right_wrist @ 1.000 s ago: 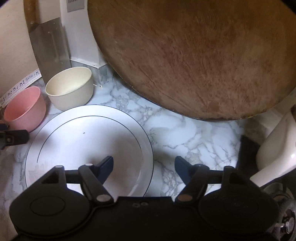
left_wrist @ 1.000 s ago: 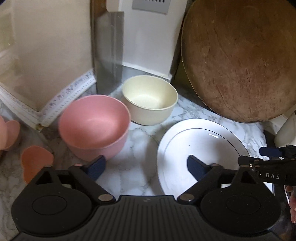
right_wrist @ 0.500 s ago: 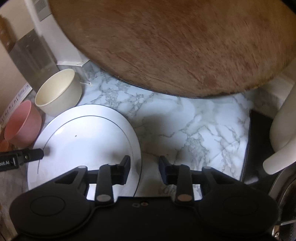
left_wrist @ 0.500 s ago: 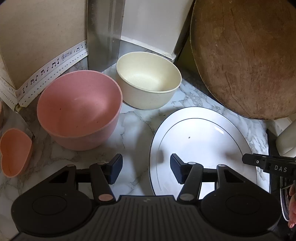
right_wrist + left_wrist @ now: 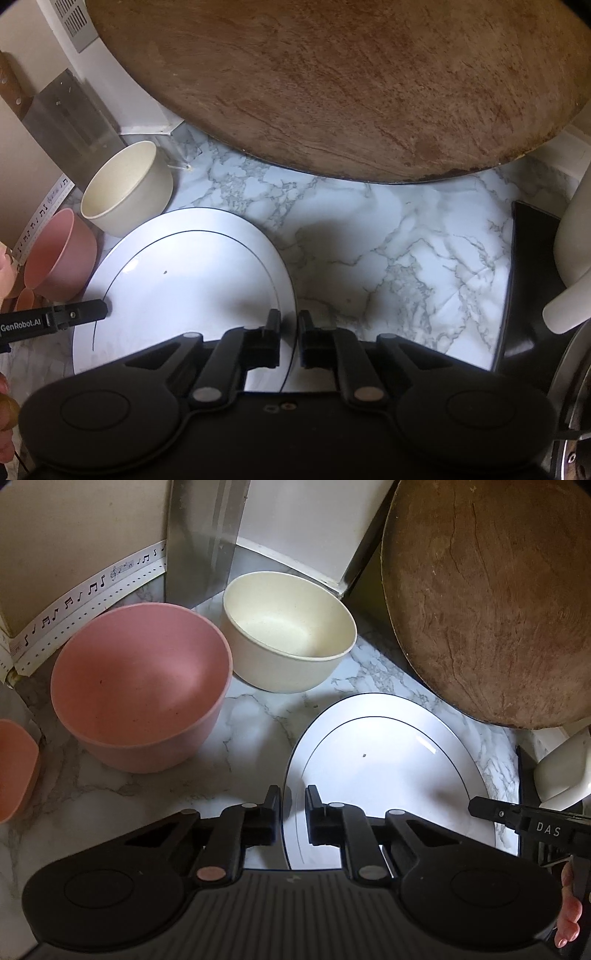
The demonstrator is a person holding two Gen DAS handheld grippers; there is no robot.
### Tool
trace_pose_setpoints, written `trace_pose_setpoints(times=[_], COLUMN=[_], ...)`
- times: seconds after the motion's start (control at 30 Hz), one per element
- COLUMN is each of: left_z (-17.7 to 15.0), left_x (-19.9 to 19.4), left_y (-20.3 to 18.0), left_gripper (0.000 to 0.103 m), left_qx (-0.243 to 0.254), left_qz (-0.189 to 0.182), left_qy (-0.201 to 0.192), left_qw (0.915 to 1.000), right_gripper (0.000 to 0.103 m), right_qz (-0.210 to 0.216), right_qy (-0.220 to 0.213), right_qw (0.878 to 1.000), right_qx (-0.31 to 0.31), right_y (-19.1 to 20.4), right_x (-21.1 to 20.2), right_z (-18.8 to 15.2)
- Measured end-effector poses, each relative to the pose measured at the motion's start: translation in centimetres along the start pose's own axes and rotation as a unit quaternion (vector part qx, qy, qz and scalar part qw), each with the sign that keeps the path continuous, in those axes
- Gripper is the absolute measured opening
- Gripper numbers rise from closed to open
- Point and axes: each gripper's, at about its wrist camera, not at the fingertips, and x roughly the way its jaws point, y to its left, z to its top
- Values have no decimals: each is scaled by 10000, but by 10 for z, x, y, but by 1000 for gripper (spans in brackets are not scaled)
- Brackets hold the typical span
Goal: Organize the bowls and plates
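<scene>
2 grippers clamp 1 white plate (image 5: 384,768)
Left gripper (image 5: 292,812) is closing on its left rim, right gripper (image 5: 289,334) pinches its right rim; plate lies on the marble bench (image 5: 388,251).

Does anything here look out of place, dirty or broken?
Only small things. A dark speck lies on the otherwise clean white plate, near its middle. The big round wooden board leaning at the back looks worn, with cracks across its face. The pink bowl and cream bowl stand upright and empty.
</scene>
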Motion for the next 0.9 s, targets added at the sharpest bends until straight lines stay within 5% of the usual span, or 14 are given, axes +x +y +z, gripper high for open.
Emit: trace_pose_setpoints(times=[0.33,0.9], left_z=[-12,-58], left_x=[-8,-57], left_y=[3,21], left_gripper=[12,12], left_qx=[65,432], left_qz=[-43,-230], left_qy=[-8,67], left_qw=[10000,9988], right_gripper=[10,9], right_qz=[-130,-206], right_qy=[4,-117], right_qw=[9998,9987], right_qx=[148,455], right_y=[6,35], right_x=[-9,-60], right_z=[-15,-92])
